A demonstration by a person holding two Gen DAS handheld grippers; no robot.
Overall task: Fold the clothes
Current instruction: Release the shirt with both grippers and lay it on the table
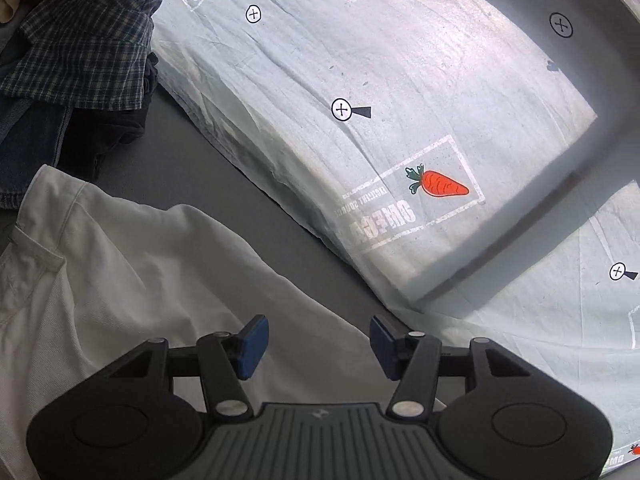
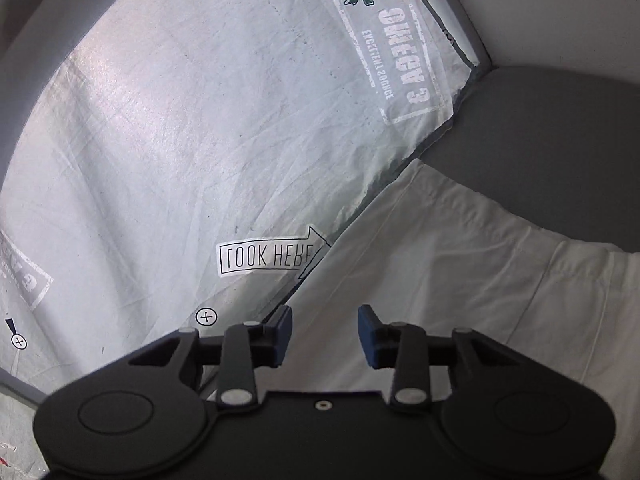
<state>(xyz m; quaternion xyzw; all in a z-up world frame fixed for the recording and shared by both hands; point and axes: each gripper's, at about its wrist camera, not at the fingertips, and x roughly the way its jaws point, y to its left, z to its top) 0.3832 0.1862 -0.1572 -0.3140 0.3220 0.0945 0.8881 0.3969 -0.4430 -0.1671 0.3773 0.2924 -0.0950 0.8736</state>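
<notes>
A white garment (image 1: 120,272) lies spread on the grey surface (image 1: 192,168), its seamed waist part toward the left. My left gripper (image 1: 318,346) hovers over its lower edge, jaws open, blue pads (image 1: 252,350) apart with only cloth below them. In the right wrist view the same white garment (image 2: 460,264) fills the lower right, its edge running diagonally. My right gripper (image 2: 325,338) stands open above that cloth, nothing pinched between its pads (image 2: 368,336).
A pale printed pillow (image 1: 400,80) with a carrot picture (image 1: 438,184) lies beyond the garment; a second one (image 1: 560,320) sits at right. A heap of clothes with a plaid shirt (image 1: 80,48) and dark denim (image 1: 28,148) is at upper left. The "LOOK HERE" print (image 2: 264,258) marks the pillow (image 2: 180,120).
</notes>
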